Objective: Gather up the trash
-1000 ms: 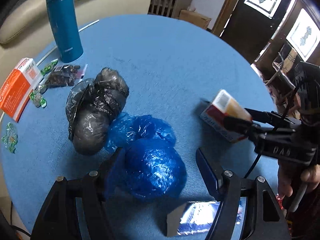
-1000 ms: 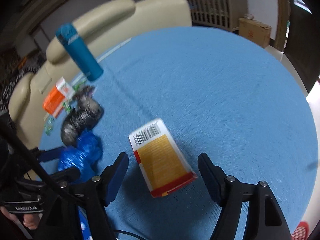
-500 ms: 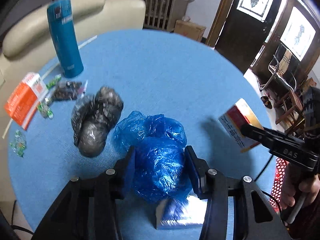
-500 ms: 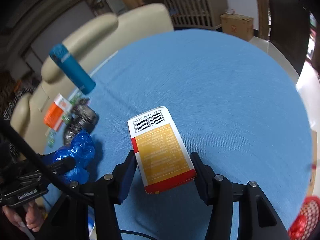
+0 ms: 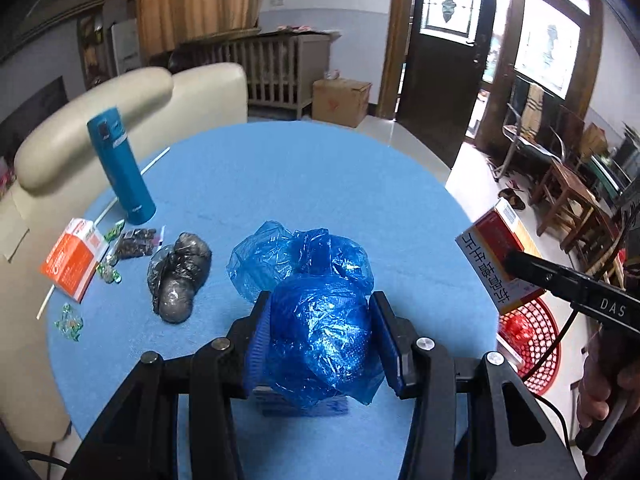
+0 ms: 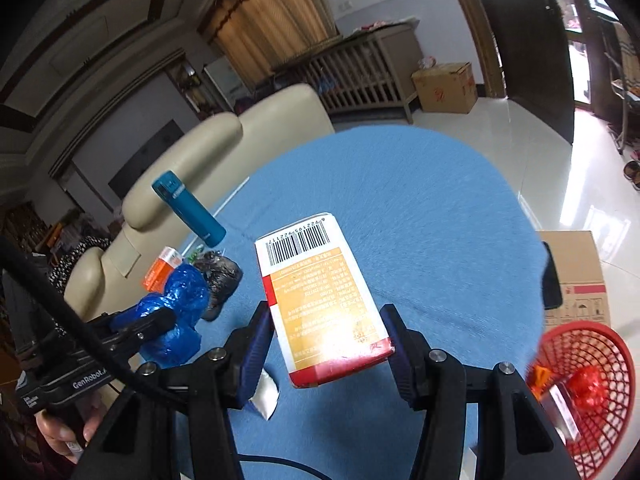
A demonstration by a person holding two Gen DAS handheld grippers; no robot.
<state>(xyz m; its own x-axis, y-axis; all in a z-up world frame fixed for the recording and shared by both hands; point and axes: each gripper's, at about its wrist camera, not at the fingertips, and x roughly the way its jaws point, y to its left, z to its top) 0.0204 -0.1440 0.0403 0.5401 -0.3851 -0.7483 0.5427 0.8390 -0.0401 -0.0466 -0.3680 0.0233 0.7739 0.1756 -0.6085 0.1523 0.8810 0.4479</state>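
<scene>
Blue bag (image 5: 320,336) clamped in L tongs (image 5: 320,348), carton (image 6: 324,300) in R tongs (image 6: 326,344), w/ red basket (image 6: 592,344) off table edge (image 6: 536,240).

The round table (image 5: 304,184) is covered with a matt blue cloth with a fine woven texture. The blue bag (image 5: 320,332) is of thin, crinkled plastic film, glossy and half transparent; the grey bag (image 5: 178,276) beside it is the same kind of film, but duller. The carton (image 6: 324,300) is of smooth printed cardboard with a light shine. The bottle (image 5: 120,164) has a smooth satin teal coat. The basket (image 6: 592,380) is of red plastic mesh. The sofa (image 5: 120,100) looks like smooth cream leather, and the floor (image 6: 560,168) is of glossy tiles
</scene>
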